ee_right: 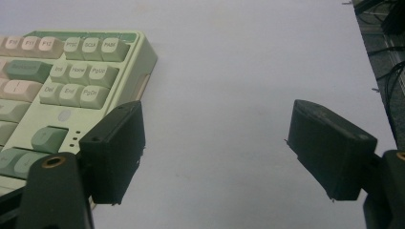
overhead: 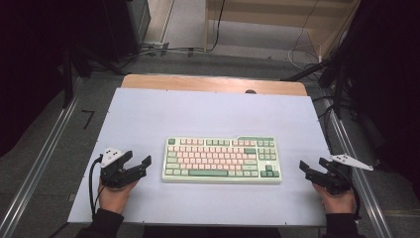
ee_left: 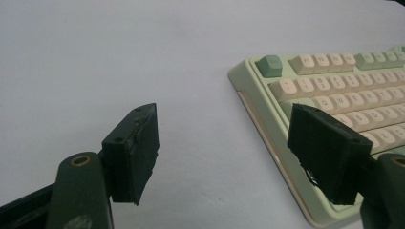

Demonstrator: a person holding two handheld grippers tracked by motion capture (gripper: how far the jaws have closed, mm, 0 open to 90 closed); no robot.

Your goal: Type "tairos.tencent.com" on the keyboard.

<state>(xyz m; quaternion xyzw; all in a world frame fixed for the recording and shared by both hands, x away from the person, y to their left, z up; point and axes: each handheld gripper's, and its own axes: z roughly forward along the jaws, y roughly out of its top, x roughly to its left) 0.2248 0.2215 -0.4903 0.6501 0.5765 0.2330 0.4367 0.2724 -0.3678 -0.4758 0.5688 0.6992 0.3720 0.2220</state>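
A pale green keyboard with cream, pink and dark green keys lies flat at the middle of the white table top. My left gripper rests just left of the keyboard, jaws open with nothing between them. In the left gripper view the keyboard sits ahead at the right, partly behind the right jaw, and the left gripper frames bare table. My right gripper stands open a short way off the keyboard's right end. In the right gripper view the keyboard lies at the left, and the right gripper is empty.
The white top sits on a wooden table whose far edge shows beyond it. Metal rails run along both sides. Cables and dark stands lie on the floor behind. Open table surface lies around the keyboard.
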